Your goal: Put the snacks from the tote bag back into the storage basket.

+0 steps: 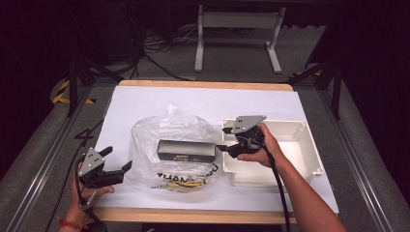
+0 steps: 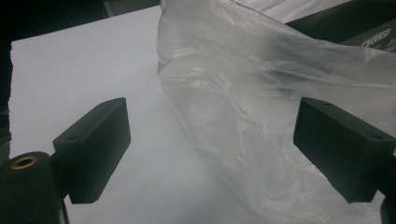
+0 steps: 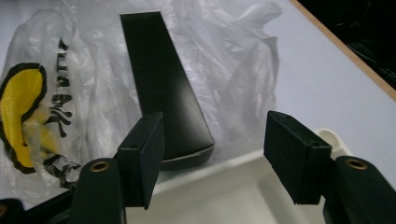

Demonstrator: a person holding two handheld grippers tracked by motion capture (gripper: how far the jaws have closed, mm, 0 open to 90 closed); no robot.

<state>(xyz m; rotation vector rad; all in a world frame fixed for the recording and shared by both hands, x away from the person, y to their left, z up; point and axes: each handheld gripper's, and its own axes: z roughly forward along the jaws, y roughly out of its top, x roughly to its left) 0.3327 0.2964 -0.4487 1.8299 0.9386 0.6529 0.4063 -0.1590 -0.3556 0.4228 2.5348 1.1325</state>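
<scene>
R gripper [image 3: 212,161] sits over tray [image 1: 309,145] edge, jaws apart w/ nothing between, just short of black box [image 1: 186,151]. Box lies on clear bag [image 1: 169,145], mid-table. L gripper [image 2: 210,154] spread wide, empty, beside bag.

My left gripper [image 1: 116,162] sat at the lower left of the high view, jaws spread wide with nothing between them, my hand [image 1: 84,193] gripping it from below. My right gripper [image 1: 223,146] hung at centre right, jaws parted and empty, forearm angling in from the bottom right.
</scene>
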